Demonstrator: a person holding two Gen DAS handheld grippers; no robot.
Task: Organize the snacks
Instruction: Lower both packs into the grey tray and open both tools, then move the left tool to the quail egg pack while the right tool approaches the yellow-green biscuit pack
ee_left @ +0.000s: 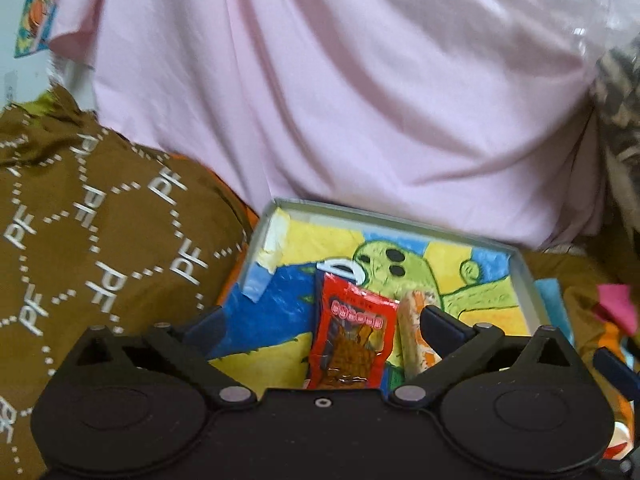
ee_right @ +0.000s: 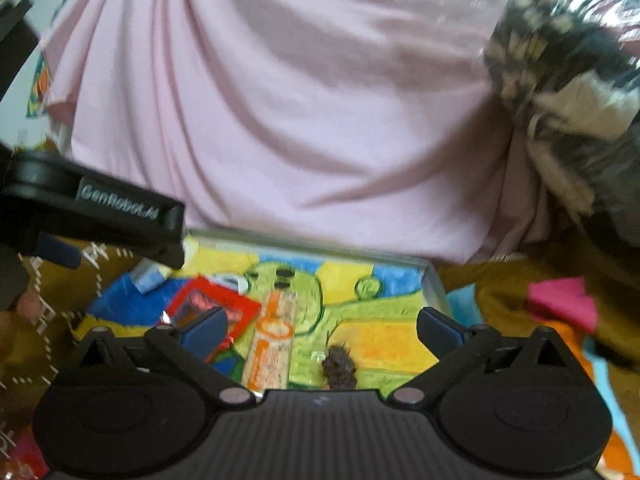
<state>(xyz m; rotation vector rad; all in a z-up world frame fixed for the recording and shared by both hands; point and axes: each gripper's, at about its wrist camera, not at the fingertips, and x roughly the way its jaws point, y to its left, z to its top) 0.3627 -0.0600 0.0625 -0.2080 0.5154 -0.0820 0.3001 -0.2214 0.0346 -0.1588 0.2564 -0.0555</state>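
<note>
Hovering over the shallow box, the left gripper has its jaws spread wide and holds nothing; the red snack packet and the pale orange-printed bar lie flat on the painted floor of the box between its fingers, the two touching side by side. The right gripper is also wide apart and empty, and below it, inside the same box, sits a small dark crumbly piece, which I cannot identify because it is blurred. The left wrist view does not show this dark piece; it is only in the right wrist view, where the bar and the red packet lie to the left, the packet partly hidden behind the left finger. The right view also shows the body of the left gripper entering from the left, over the left corner of the box. The lower end of the packet and of the bar is cut off by the gripper body in both views. The pink cloth hangs over the far rim, the brown patterned fabric presses against the left wall, and a pink paper piece lies outside the right wall. Most bare floor is on the right part of the box.
</note>
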